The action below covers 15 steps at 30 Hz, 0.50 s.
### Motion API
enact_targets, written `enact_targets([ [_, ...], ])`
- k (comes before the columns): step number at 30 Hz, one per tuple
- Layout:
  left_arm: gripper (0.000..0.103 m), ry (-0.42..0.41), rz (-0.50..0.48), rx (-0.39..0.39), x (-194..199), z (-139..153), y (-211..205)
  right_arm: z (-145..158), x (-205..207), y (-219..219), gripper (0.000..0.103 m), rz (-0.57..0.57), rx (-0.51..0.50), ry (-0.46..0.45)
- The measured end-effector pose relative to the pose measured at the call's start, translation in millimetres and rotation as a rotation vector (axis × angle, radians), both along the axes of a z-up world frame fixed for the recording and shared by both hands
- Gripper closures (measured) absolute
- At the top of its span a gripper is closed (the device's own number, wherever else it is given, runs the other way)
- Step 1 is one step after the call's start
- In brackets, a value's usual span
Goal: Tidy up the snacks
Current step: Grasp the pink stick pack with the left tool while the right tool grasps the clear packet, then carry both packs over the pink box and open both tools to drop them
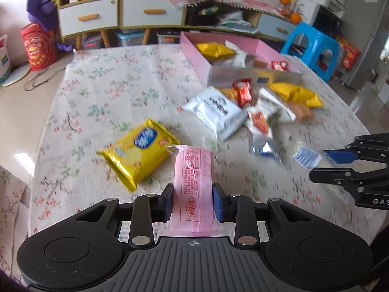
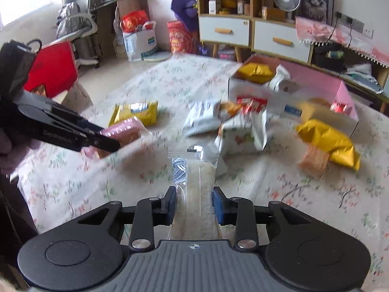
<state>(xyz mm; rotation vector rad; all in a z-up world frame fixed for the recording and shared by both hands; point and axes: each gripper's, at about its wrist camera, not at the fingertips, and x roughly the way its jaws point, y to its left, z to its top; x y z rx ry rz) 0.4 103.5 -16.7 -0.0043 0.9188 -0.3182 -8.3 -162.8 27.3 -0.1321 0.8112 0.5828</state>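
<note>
While the left gripper pinches a pink snack pack bottom-centre, the right gripper clamps a clear cracker pack; bare tablecloth fills the frame's left.

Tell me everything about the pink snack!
The pink snack is a long, flat bar in a shiny, see-through plastic wrapper with red print and a red oval logo near its lower end. Its far end is crimped and clear. The left gripper is shut on it, one pad on each long side, so it points away from the camera over the flowery tablecloth. In the left view its tip overlaps the yellow packet; contact can't be told.
</note>
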Motion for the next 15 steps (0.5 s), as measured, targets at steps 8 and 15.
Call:
enact_targets([
  [8,0.074,-0.067,0.010,-0.012,24.6,26.1,-19.9,36.8,26.8,-3.5,0.084,-0.045,0.018,-0.108],
  [15,0.074,-0.098,0.063,-0.059,54.2,47.4,-32.7,56.1,53.4,-17.1,0.084,-0.136,0.056,-0.179],
])
